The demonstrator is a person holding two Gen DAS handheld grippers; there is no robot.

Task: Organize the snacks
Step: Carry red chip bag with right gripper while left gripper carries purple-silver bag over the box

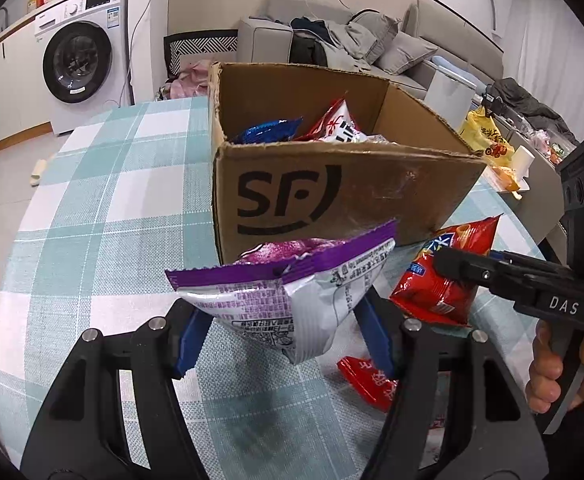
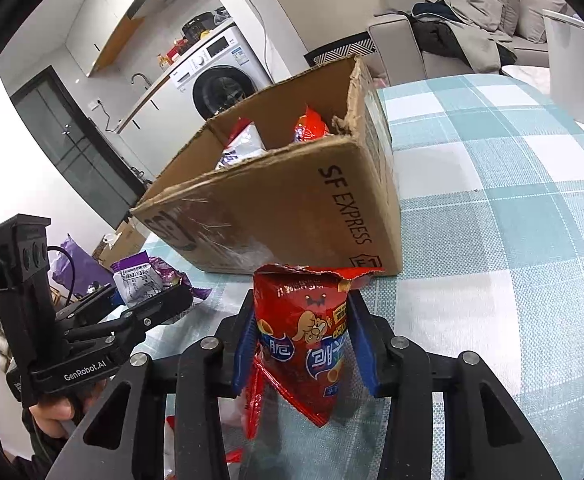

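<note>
Left gripper point(image 1: 288, 320) is clamping one purple packet point(image 1: 292, 292); right gripper point(image 2: 303, 344) is clamping one red packet point(image 2: 303, 340). One box point(image 1: 331, 196) is holding at least three packets; another red one point(image 1: 365, 380) is lying on the table point(image 1: 104, 208).

I read "SF" on the cardboard box point(image 1: 331, 200) front, "SF EXPRESS" on its side; "DAS" on the right gripper point(image 1: 451, 264), "GenRobot.AI" on the left gripper point(image 2: 148, 300).

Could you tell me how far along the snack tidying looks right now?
Several packets already sit in the cardboard box. In hand: the left gripper grips a purple packet, the right gripper a red packet, both short of the box. Left: another red packet on the tablecloth.
</note>
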